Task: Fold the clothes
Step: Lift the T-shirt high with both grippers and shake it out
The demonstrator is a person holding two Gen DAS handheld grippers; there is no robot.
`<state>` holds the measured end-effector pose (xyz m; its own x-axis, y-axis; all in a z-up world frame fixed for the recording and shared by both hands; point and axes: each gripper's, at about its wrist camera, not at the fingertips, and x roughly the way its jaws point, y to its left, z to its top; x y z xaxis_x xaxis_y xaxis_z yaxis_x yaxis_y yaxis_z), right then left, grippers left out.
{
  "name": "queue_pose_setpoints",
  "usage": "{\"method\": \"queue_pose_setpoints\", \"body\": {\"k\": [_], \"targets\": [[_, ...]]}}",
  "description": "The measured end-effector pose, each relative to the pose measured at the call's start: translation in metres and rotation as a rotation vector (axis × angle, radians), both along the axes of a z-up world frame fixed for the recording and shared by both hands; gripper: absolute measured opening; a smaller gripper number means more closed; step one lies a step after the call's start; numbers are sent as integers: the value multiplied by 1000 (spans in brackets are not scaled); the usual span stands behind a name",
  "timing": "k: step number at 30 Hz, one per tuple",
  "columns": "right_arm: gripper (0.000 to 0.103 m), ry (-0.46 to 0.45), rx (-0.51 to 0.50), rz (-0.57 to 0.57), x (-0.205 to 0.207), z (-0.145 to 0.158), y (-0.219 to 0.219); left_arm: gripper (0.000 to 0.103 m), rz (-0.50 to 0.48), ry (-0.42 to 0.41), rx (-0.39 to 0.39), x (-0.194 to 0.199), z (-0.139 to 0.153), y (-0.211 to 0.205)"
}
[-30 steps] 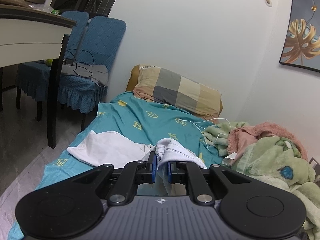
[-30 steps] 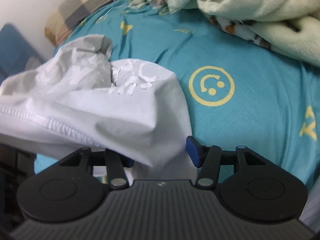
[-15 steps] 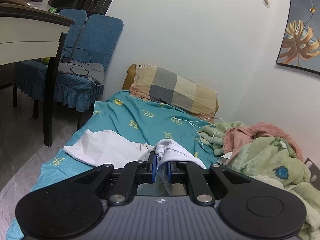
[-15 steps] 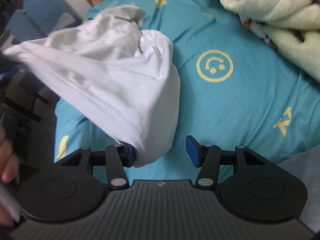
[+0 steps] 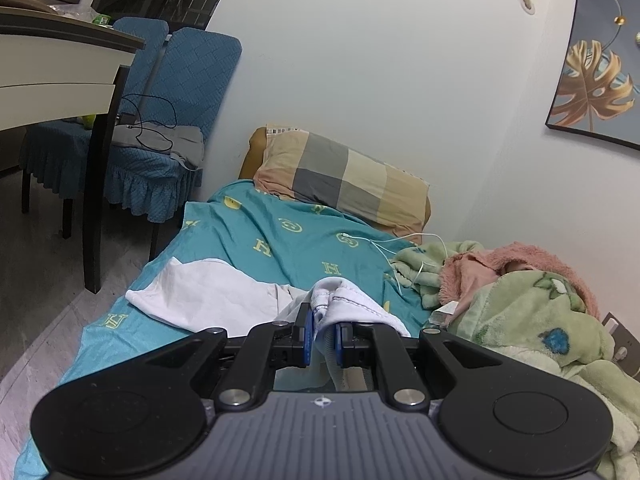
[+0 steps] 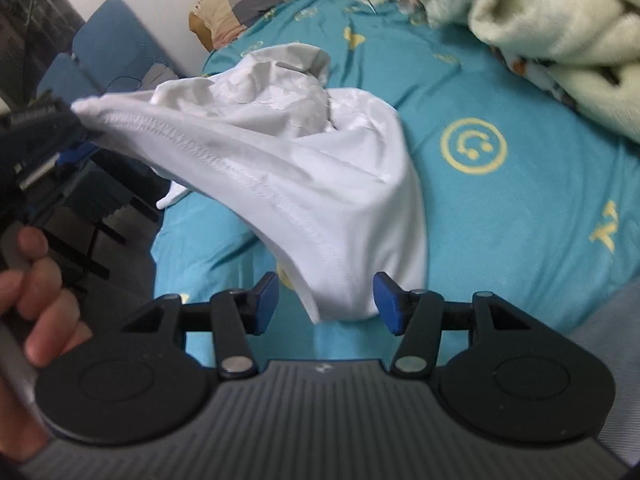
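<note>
A white garment (image 6: 304, 168) hangs above a teal bed sheet (image 6: 500, 208). My left gripper (image 5: 322, 334) is shut on its stitched hem, bunched between the blue pads; it also shows at the left of the right wrist view (image 6: 76, 128), holding a corner up. My right gripper (image 6: 326, 300) is open, its blue pads either side of the garment's lowest hanging fold, not clamping it. The rest of the garment (image 5: 208, 296) lies spread on the sheet in the left wrist view.
A checked pillow (image 5: 344, 184) lies at the bed's head by the wall. Green and pink blankets (image 5: 520, 304) pile on the right with a white cable (image 5: 400, 244). Blue chairs (image 5: 160, 128) and a table (image 5: 60, 64) stand left. A hand (image 6: 28, 300) holds the left gripper.
The left gripper has lifted the hem up and to the left, stretching the garment. The right gripper stayed open and backed off, so the hanging fold now sits between its pads.
</note>
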<state>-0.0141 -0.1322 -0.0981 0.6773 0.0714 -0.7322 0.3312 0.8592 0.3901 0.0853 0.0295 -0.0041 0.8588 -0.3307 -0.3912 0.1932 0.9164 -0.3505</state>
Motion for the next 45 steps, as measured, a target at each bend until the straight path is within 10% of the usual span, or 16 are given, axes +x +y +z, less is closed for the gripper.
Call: {"method": "queue_pose_setpoints", "body": {"k": [13, 18, 29, 45], "targets": [[52, 84, -91, -196, 8, -52, 0, 11, 22, 11, 5, 4, -2, 3], [12, -43, -52, -280, -8, -40, -23, 7, 86, -24, -62, -3, -1, 10], [11, -619, -324, -227, -23, 133, -89, 6, 166, -296, -229, -53, 108, 3], [10, -1088, -366, -25, -130, 442, -112, 7, 180, -653, -81, -185, 395, 8]]}}
